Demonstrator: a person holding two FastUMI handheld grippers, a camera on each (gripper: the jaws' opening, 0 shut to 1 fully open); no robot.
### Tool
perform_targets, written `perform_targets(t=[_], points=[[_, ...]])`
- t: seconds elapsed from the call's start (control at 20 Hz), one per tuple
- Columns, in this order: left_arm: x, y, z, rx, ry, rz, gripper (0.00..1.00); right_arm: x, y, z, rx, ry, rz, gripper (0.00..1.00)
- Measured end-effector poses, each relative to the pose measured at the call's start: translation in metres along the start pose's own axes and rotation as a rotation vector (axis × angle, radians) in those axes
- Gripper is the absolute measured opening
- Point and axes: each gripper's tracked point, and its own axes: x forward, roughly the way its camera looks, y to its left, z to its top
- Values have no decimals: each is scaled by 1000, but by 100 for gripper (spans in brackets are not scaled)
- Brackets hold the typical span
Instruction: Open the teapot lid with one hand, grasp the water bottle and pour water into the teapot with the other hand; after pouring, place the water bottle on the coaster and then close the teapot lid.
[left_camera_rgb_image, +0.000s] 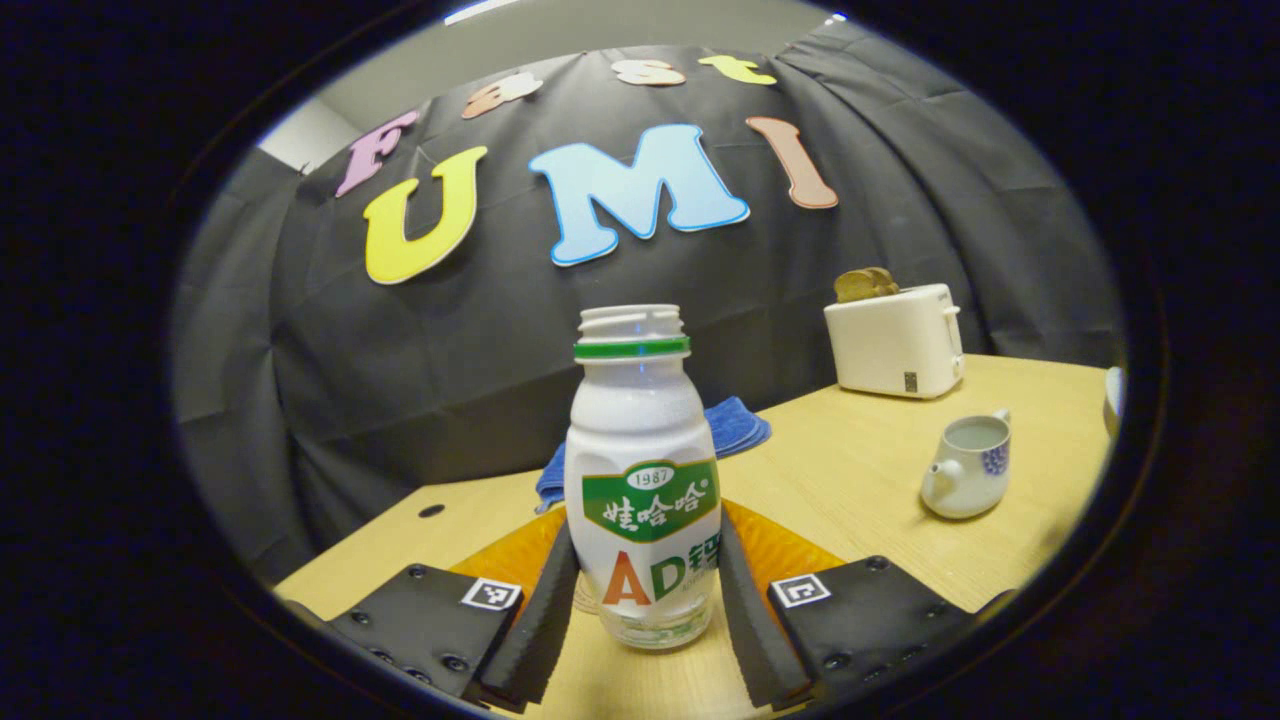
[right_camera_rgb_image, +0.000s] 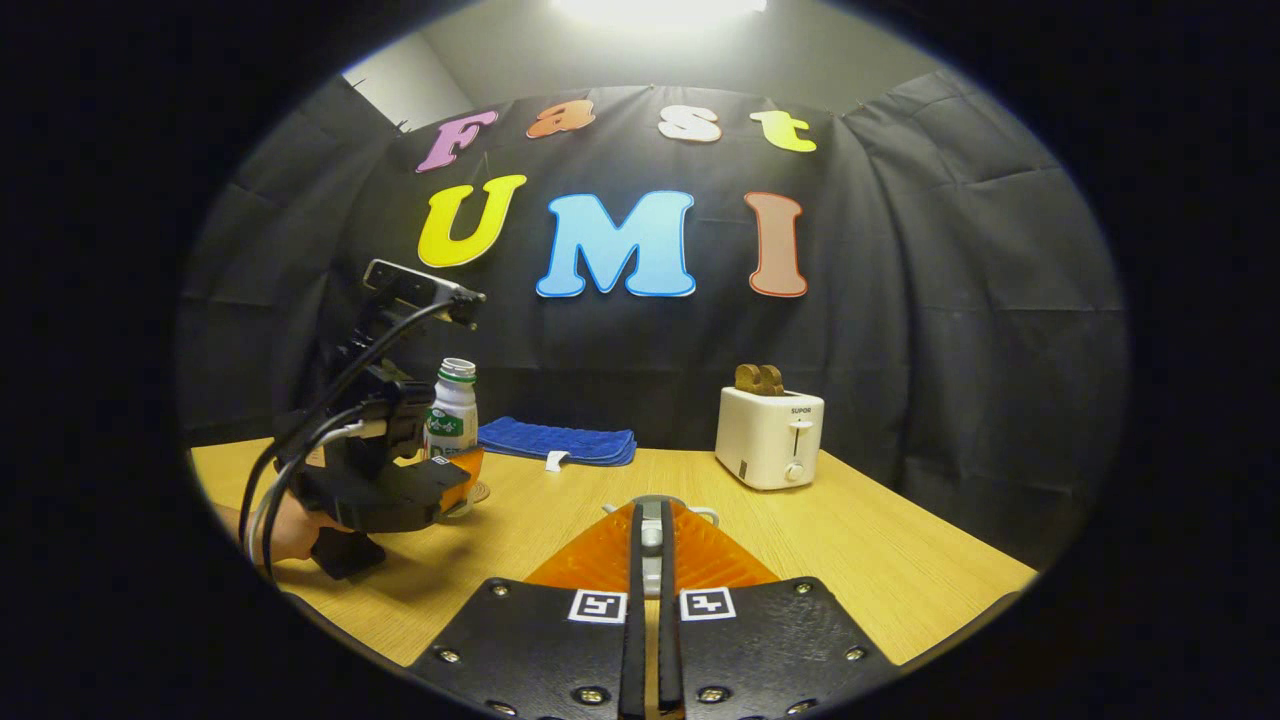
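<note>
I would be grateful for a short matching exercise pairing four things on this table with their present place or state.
1. water bottle
2. teapot
3. toaster
4. teapot lid

A. bread sticking out on top
B. between the right gripper's fingers
C. standing open
D. between the left gripper's fingers

Pairs: 1-D, 2-C, 3-A, 4-B

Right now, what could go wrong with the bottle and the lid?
1. The water bottle is uncapped, and the left gripper flanks its sides closely; a sideways pull may tip it and spill.
2. The right gripper pinches the teapot lid by a small part; it may slip.
</note>
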Motion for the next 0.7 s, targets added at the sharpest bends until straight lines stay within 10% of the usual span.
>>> perform_targets(t=[0.7], points=[[24, -60, 26, 623, -77, -66, 81, -48, -28, -11, 54, 3, -51, 5]])
